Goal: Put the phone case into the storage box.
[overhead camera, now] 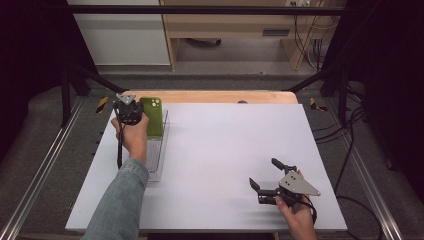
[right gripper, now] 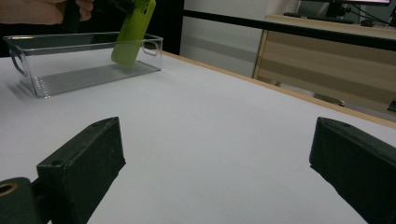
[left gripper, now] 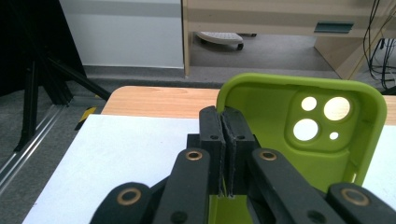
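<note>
A green phone case [overhead camera: 152,116] is held upright, its lower end inside the far end of a clear plastic bin [overhead camera: 158,162]. My left gripper [overhead camera: 141,115] is shut on the case's side wall. In the left gripper view the case [left gripper: 280,135] shows its inner face and camera cutouts, and the gripper [left gripper: 226,117] has its jaws pinched tight on the thin edge. My right gripper [overhead camera: 263,171] rests near the table's front right, open with nothing between its jaws. In the right gripper view the gripper [right gripper: 219,140] faces the case [right gripper: 133,32] and the bin [right gripper: 28,51] far off.
A white mat [overhead camera: 220,150] covers the table, with a wooden edge [overhead camera: 215,96] showing along the far side. Metal rails and black frame posts flank the table. Cables hang at the right.
</note>
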Tool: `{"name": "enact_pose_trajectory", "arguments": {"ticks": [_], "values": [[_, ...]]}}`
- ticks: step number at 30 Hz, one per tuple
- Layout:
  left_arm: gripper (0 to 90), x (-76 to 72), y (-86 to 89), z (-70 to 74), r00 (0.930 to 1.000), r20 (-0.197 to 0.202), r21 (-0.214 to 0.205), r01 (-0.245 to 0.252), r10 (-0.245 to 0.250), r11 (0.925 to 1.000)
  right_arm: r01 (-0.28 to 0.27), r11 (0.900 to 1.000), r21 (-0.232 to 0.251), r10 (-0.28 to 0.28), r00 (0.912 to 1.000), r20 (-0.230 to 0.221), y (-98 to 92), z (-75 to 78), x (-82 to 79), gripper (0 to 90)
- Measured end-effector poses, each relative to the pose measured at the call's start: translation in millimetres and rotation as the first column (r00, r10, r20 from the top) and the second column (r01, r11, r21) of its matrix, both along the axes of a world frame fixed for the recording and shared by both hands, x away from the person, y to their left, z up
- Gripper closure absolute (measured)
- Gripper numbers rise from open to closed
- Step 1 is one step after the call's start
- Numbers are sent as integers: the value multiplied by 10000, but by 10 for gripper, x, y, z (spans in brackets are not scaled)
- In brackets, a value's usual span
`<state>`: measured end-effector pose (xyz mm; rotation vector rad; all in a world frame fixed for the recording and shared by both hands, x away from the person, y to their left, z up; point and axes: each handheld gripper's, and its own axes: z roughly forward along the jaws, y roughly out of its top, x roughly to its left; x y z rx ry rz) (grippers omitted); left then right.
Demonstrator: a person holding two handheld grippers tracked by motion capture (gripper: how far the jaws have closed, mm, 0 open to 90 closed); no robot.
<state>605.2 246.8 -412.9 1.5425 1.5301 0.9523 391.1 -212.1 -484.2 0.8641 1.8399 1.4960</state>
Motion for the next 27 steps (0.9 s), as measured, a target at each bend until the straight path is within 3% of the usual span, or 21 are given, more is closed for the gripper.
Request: {"name": "enact_pose_trajectory", "arguments": {"ticks": [8, 18, 27], "values": [[876, 13, 4, -22, 10000, 8, -82, -63, 64, 9999, -15, 10000, -24, 15, 10000, 8, -1, -2, 3, 34], [875, 10, 25, -7, 9989, 397, -322, -221, 234, 9992, -45, 10000, 43, 45, 10000, -25, 5, -1, 0, 34], [875, 13, 22, -13, 9990, 402, -264, -171, 181, 9995, -62, 10000, 43, 62, 10000, -28, 6, -2, 1, 33]]}}
